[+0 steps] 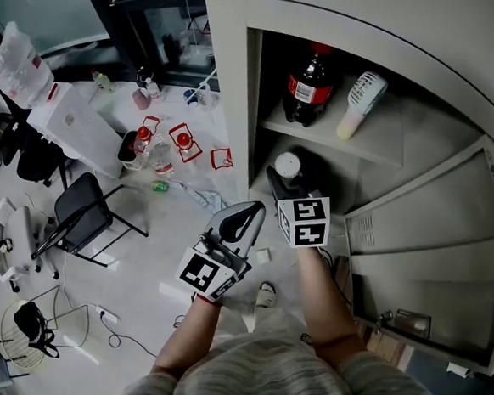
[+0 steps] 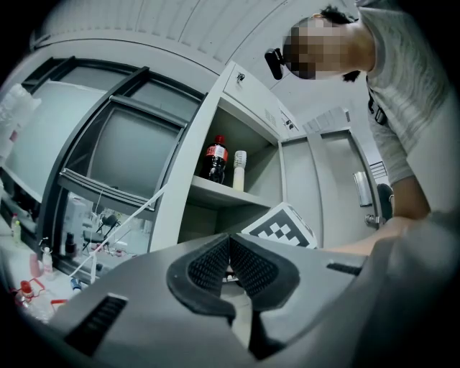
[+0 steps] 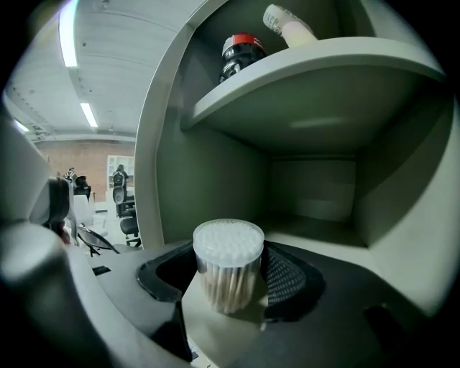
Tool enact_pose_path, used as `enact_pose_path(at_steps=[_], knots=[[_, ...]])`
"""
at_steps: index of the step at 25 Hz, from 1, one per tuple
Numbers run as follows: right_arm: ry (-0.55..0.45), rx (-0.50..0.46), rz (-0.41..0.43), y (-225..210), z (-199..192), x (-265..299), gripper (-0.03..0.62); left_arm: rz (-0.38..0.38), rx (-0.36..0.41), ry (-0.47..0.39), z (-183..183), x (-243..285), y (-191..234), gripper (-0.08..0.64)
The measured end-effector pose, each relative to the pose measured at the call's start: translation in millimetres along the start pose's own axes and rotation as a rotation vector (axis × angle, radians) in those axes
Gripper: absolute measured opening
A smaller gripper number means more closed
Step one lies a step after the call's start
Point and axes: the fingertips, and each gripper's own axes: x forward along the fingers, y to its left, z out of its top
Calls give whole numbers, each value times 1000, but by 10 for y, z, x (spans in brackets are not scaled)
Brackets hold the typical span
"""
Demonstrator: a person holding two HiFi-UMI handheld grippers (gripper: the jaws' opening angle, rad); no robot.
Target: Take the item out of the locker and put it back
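Right hand-held gripper (image 3: 228,287) stands open around upright cotton-swab jar (image 3: 228,251).

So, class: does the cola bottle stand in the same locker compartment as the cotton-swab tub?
No: the cola bottle stands on the upper shelf, the cotton-swab tub in the compartment below.

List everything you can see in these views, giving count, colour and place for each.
Locker: one, pale grey, door open, right of the head view.
Cola bottle: one, dark with red cap and label, on the upper shelf.
Handheld fan: one, white and pale yellow, beside the bottle.
Cotton-swab tub: one, clear, in the lower compartment.
Chair: one, black, left of the locker.
Water dispenser: one, white, beyond the chair.
Left gripper: one, grey, shut, outside the locker.
Right gripper: one, grey, jaws open around the tub.
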Motion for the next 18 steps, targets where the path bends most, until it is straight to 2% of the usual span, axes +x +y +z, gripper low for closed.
enact_pose_path(at_steps=[6,18], knots=[[-19,7,25,16,21,-30,285,8,1,-3,24,-21,-1,9],[-139,7,83,160,360,-413,284,19,26,-14,136,-38,6,9]])
